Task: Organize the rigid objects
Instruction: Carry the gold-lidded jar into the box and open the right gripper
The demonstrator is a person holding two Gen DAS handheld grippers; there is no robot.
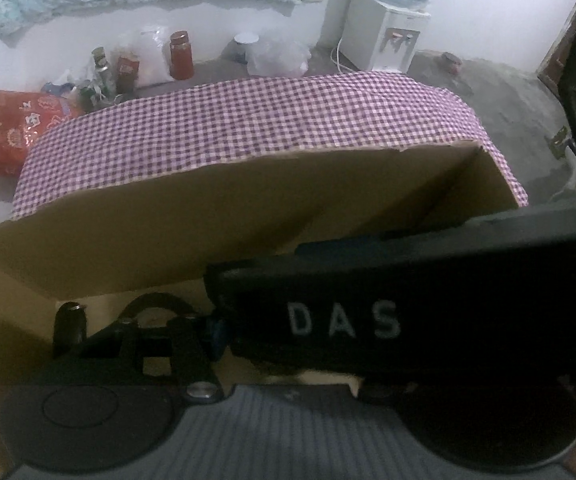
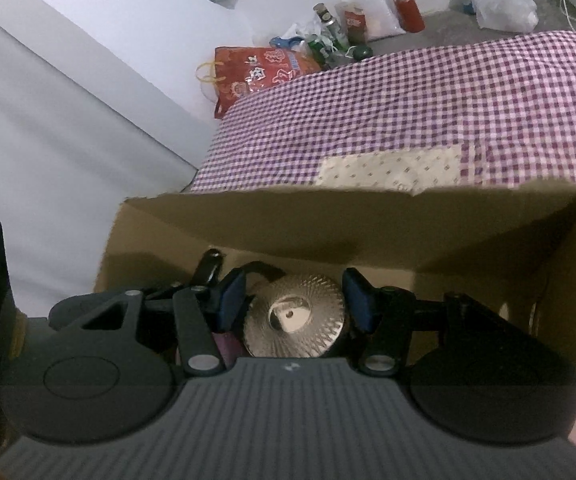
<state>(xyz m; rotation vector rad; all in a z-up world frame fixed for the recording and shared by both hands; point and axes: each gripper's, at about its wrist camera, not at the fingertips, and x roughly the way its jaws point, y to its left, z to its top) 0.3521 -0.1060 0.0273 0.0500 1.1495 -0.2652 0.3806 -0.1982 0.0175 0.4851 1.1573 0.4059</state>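
In the right wrist view my right gripper (image 2: 295, 304) reaches down into an open cardboard box (image 2: 328, 224). Its blue pads (image 2: 232, 300) press on both sides of a gold, ribbed round lid (image 2: 294, 316). A purple object (image 2: 226, 344) lies beneath it. In the left wrist view my left gripper (image 1: 288, 338) also sits inside the box (image 1: 168, 232). Only its left blue pad (image 1: 217, 332) shows. A black body lettered DAS (image 1: 368, 312) covers the other finger and whatever is between them.
The box stands on a purple checked cloth (image 1: 248, 120) with a pale patch (image 2: 388, 168). Behind it on the floor are a red gift bag (image 1: 20, 124), bottles and a red jar (image 1: 180, 56), and a white water dispenser (image 1: 384, 36). Dark shapes (image 2: 210, 266) lie in the box.
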